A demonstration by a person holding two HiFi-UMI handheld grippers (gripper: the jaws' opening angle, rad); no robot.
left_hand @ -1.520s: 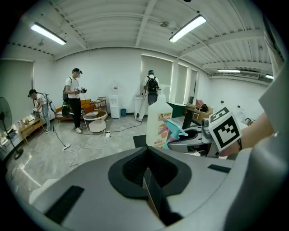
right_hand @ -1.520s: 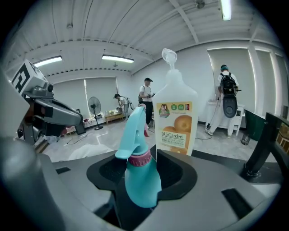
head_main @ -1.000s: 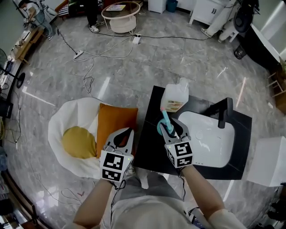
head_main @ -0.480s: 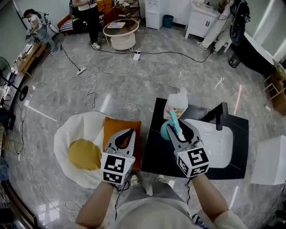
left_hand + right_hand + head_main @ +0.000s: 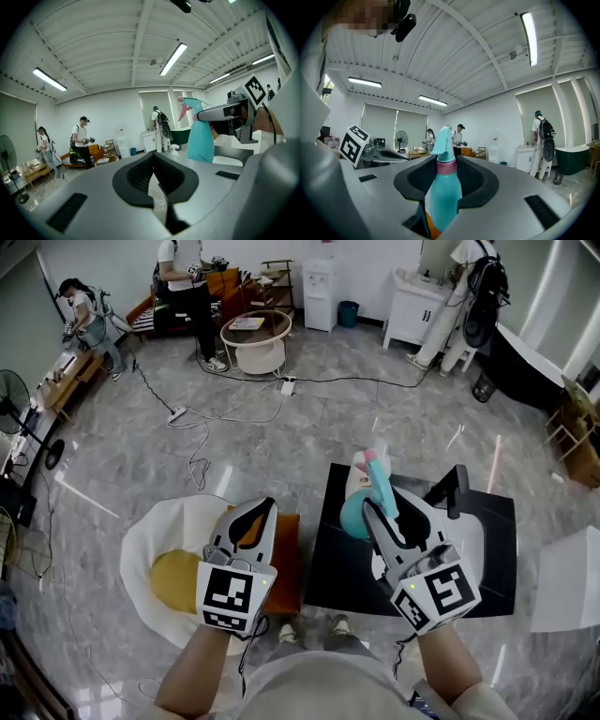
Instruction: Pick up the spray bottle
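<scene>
A teal spray bottle (image 5: 358, 513) with a pink collar hangs in the air above the black counter (image 5: 328, 563), gripped in my right gripper (image 5: 389, 512). The jaws are closing, with the bottle's body between them. In the right gripper view the spray bottle (image 5: 442, 187) stands upright between the pads, its nozzle pointing away. My left gripper (image 5: 266, 506) is raised to the left of it, tips together and holding nothing. The left gripper view shows the spray bottle (image 5: 200, 140) held at the right.
On the counter are a white sink (image 5: 483, 545), a black faucet (image 5: 452, 487) and a white jug (image 5: 360, 465). An orange cushion (image 5: 284, 568) and a white-and-yellow beanbag (image 5: 155, 549) lie on the floor at left. People, a round table (image 5: 251, 334) and cables are farther back.
Both grippers have risen well above the counter. The spray bottle went up with the right gripper, off the counter and away from the white jug.
</scene>
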